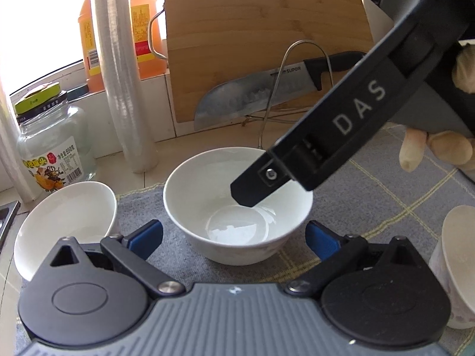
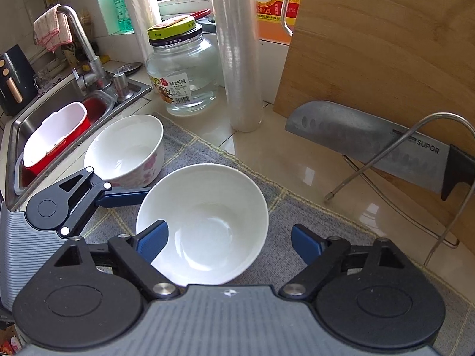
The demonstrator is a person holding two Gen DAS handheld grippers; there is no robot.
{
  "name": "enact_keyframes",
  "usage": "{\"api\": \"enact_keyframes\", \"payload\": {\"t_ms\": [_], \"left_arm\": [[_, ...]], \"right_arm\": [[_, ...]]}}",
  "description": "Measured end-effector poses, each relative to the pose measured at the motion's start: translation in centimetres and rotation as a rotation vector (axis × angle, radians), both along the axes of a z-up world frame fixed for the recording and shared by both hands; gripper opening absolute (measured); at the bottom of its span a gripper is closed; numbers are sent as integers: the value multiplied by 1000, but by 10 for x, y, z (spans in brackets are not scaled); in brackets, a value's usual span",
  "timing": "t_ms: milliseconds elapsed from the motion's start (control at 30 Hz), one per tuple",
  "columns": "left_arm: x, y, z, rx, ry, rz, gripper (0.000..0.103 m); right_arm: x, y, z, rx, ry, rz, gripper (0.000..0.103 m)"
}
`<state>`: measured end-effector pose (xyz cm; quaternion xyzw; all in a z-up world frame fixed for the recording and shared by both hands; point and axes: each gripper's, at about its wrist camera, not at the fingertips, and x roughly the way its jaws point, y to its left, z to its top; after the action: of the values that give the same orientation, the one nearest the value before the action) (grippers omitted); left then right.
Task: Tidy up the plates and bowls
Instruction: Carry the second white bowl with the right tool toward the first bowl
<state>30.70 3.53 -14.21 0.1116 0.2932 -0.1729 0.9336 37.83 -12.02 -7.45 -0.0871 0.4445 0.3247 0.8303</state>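
Note:
A plain white bowl (image 1: 237,210) stands upright on the grey checked mat (image 1: 371,195), between the open blue fingers of my left gripper (image 1: 234,237). My right gripper (image 2: 228,241) is open too; its left finger is inside the same bowl (image 2: 204,222) and its right finger outside, straddling the rim. In the left wrist view one right-gripper finger (image 1: 261,187) reaches into the bowl from the upper right. A second white bowl with pink flowers (image 2: 127,151) stands to the left, also in the left wrist view (image 1: 65,216). A third flowered bowl (image 1: 457,267) stands at the right edge.
A cleaver (image 2: 371,145) rests on a wire rack against a wooden cutting board (image 2: 386,47). A cling-film roll (image 2: 237,50), a glass jar (image 2: 184,74) and oil bottles (image 1: 118,38) stand behind. The sink (image 2: 53,118) with a red-and-white tub is at the left.

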Motion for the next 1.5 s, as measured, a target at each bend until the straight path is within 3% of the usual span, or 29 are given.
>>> {"api": "enact_keyframes", "payload": {"t_ms": [200, 300, 600, 1500], "left_arm": [[2, 0, 1, -12, 0, -12, 99], [2, -1, 2, -12, -8, -15, 93], [4, 0, 1, -22, -5, -23, 92], [-6, -1, 9, -24, 32, -40, 92]], "right_arm": [[10, 8, -6, 8, 15, 13, 82], [11, 10, -8, 5, 20, 19, 77], [15, 10, -10, 23, 29, 22, 71], [8, 3, -2, 67, 84, 4, 69]]}}
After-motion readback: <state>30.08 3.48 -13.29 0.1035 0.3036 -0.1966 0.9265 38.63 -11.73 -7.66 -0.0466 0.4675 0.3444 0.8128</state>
